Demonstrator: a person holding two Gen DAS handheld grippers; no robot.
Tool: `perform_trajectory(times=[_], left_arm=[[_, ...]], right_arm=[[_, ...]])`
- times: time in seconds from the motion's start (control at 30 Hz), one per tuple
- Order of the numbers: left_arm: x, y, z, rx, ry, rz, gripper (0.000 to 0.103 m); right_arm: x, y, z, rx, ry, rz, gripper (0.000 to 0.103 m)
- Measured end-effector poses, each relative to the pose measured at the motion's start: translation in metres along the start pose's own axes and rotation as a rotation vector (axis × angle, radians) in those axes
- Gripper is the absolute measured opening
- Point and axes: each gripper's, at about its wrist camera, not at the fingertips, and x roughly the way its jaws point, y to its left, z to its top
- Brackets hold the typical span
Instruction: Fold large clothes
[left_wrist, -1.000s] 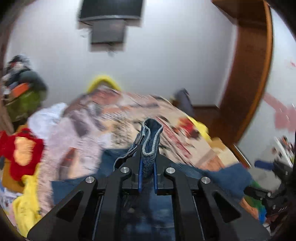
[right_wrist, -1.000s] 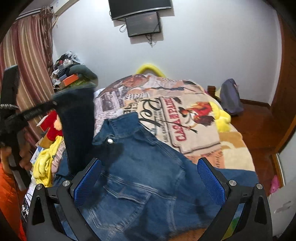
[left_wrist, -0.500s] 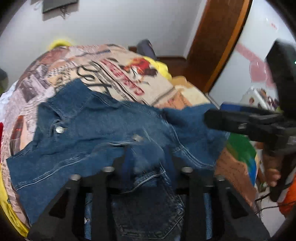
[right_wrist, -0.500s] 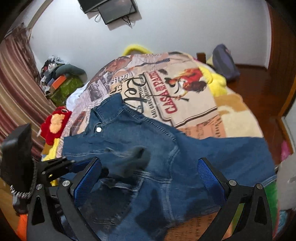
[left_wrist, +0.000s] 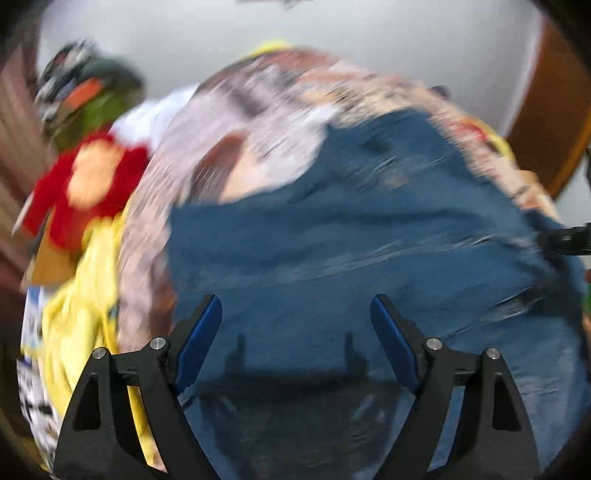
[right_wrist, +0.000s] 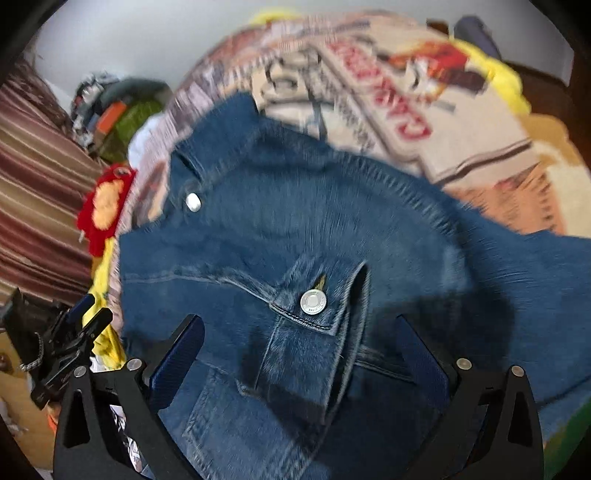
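Note:
A blue denim jacket (right_wrist: 295, 229) lies spread on the printed bedspread (right_wrist: 424, 103), a chest pocket with a metal button (right_wrist: 313, 302) facing up. It also fills the blurred left wrist view (left_wrist: 351, 240). My left gripper (left_wrist: 295, 325) is open and empty just above the jacket's near part. My right gripper (right_wrist: 301, 347) is open and empty over the pocket flap. The left gripper also shows at the lower left of the right wrist view (right_wrist: 79, 325).
A red and yellow plush toy (right_wrist: 105, 206) and yellow cloth (left_wrist: 85, 317) lie at the bed's left edge. A pile of things (right_wrist: 118, 107) stands by the striped curtain (right_wrist: 33, 192). A wooden door frame (left_wrist: 554, 122) is at the right.
My left gripper let go of the denim sleeve it held a second ago and now stands open. The sleeve is folded across the jacket. Both cameras have swung closer over the jacket.

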Motion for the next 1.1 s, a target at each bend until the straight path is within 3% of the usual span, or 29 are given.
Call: perform_trajectory(times=[0.1, 0.2, 0.27, 0.37, 0.67, 0.9, 1.1], left_arm=[[0.025, 0.032, -0.022, -0.08, 0.068, 0.037, 0.082], [0.041, 0.052, -0.04, -0.149, 0.112, 0.04, 0.082], [0.046, 0.058, -0.044, -0.177, 0.121, 0.027, 0.082], [0.046, 0.058, -0.041, -0.179, 0.109, 0.017, 0.082], [0.051, 0.046, -0.023, -0.122, 0.099, 0.014, 0.082], [0.068, 0.032, -0.025, -0.094, 0.113, 0.028, 0.084], [0.069, 0.037, -0.029, -0.115, 0.122, 0.006, 0.085]], right_arm=[[0.026, 0.002, 0.002, -0.011, 0.044, -0.016, 0.089], [0.037, 0.006, 0.0, -0.021, 0.029, -0.055, 0.081], [0.036, 0.015, -0.001, -0.083, -0.007, -0.118, 0.05], [0.03, 0.022, 0.002, -0.114, -0.03, -0.129, 0.037], [-0.041, 0.044, 0.007, -0.262, -0.233, -0.165, 0.034], [-0.015, 0.019, -0.007, -0.285, -0.15, -0.284, 0.035], [0.008, 0.015, -0.019, -0.339, -0.111, -0.387, 0.047]])
